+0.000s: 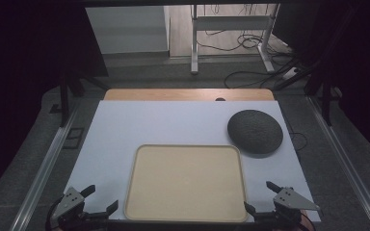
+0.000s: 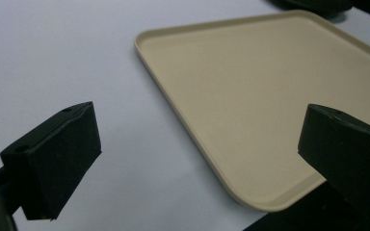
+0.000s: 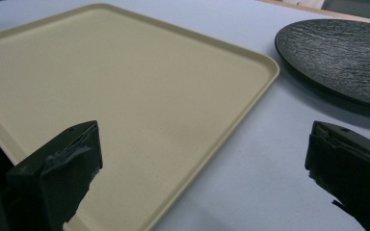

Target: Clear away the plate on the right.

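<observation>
A beige rectangular tray (image 1: 186, 183) lies empty on the white sheet near the table's front edge. A dark round textured plate (image 1: 255, 131) sits behind the tray's right corner. My left gripper (image 1: 100, 198) hovers at the tray's front left corner, open, nothing between its jaws; its own view looks across the tray (image 2: 270, 96) from that corner. My right gripper (image 1: 259, 197) stands open at the tray's front right corner, holding nothing. Its view takes in the tray (image 3: 125, 96) on the left and the plate (image 3: 342, 57) at the upper right.
The white sheet (image 1: 173, 125) covers a wooden tabletop (image 1: 188, 94) whose far strip shows. Beyond the table stand a desk frame (image 1: 231, 29) and loose floor cables (image 1: 250, 72). Metal rails (image 1: 43, 168) run along both sides.
</observation>
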The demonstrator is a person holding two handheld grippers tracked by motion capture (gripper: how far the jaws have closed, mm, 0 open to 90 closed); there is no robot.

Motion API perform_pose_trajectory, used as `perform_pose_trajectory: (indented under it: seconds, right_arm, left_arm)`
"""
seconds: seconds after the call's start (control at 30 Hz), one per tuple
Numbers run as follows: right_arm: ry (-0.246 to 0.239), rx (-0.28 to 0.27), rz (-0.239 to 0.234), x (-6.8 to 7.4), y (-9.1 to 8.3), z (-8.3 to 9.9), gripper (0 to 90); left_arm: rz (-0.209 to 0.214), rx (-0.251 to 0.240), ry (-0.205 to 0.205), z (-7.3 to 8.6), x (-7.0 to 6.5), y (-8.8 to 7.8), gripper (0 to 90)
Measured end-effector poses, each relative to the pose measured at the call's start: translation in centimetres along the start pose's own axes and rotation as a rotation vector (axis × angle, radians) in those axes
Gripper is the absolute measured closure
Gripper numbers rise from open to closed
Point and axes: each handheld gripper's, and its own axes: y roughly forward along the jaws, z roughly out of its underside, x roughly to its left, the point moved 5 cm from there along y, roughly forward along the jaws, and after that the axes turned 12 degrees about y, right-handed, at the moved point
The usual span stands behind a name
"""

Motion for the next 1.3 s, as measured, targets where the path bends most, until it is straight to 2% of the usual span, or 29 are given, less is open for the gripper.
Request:
perform_pose_trajectory:
  seconds: [0.03,0.1,0.23,0.43,0.87,1.07,1.3]
  right_arm:
    - [-0.003,0.005,0.001,0.00,0.04,0.02,0.0]
    - [-0.009,0.008,0.001,-0.02,0.08,0.04,0.0]
    - [-0.010,0.020,-0.001,-0.06,0.21,0.14,0.0]
    - [0.001,0.031,0.000,-0.12,0.34,0.27,0.0]
    - [0.026,0.033,-0.006,-0.24,0.49,0.31,0.0]
    - [0.049,0.037,-0.013,-0.47,0.51,0.30,0.0]
    - [0.043,0.031,-0.001,-0.66,0.78,-0.06,0.0]
  left_arm:
    - [0.013,0.021,0.011,0.05,-0.15,0.17,0.8]
    - [0.018,0.026,0.020,0.03,-0.25,0.26,0.7]
    - [0.014,0.007,0.043,-0.01,-0.21,0.27,0.3]
    - [0.017,-0.008,0.047,-0.13,-0.25,0.32,0.1]
    - [0.064,0.000,0.039,-0.09,-0.46,0.50,0.0]
    - [0.061,0.011,0.070,-0.07,-0.64,0.74,0.0]
    - [0.054,0.006,0.058,-0.06,-0.47,0.68,0.0]
